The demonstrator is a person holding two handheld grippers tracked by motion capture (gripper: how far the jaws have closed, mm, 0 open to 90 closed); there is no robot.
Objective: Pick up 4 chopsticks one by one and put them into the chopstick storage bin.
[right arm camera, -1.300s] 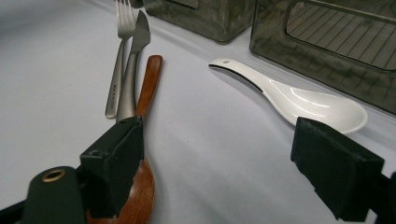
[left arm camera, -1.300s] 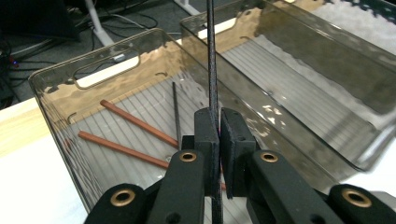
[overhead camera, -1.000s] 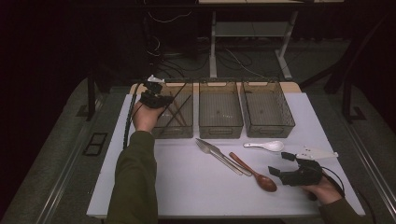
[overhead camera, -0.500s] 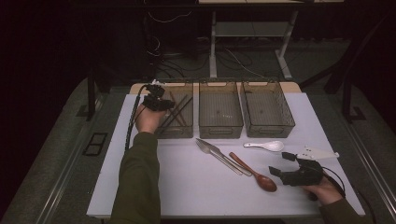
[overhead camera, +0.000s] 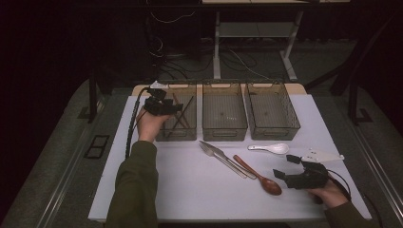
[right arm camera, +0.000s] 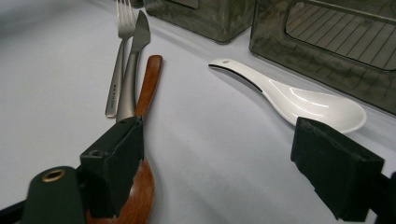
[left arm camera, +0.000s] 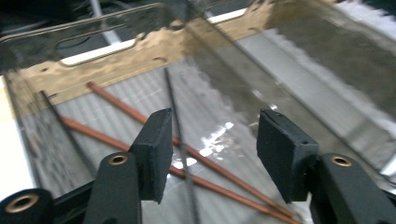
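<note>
Two chopstick pairs (left arm camera: 140,114) lay in the far-left bin (overhead camera: 186,134); my left gripper's (left arm camera: 212,156) jaws had just been opening, empty, above them. Right gripper (right arm camera: 224,172), jaws apart, should next take the wooden spoon (right arm camera: 147,86).

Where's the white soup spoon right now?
The white soup spoon lies on the table's right side in the high view, before the right bin, beside the wooden spoon.

Dim room, only the white surface (overhead camera: 190,190) catches light from above. Glare glints on the bin floor (left arm camera: 215,137), its far wall smeared with blur; nearest black pads (right arm camera: 114,163) soft.
</note>
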